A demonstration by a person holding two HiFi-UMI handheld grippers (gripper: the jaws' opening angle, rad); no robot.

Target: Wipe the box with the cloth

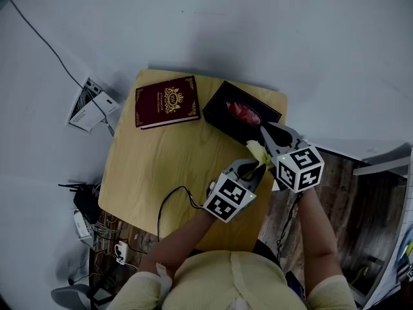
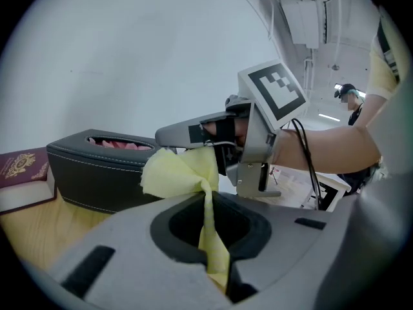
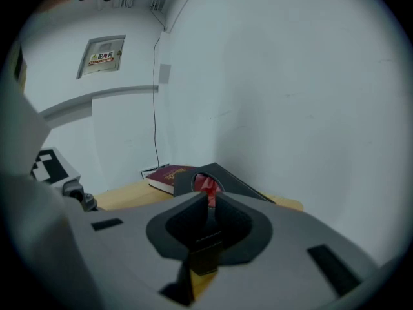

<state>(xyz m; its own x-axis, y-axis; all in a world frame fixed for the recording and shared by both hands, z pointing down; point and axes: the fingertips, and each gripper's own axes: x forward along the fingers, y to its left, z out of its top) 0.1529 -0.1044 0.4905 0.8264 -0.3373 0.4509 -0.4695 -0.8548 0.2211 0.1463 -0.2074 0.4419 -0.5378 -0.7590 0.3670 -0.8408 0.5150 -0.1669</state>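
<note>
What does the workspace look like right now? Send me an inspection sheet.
Surface: wooden table, lying level.
Job's things: black box with red tissue showing, at the table's far right; yellow cloth bunched at its near end.
Clutter: red book to the left of the box.
Grippers: left gripper shut on the cloth; right gripper shut on the box's stitched edge.
Cables: black cable looping over the table's near edge.
Surroundings: white device on the grey floor.
</note>
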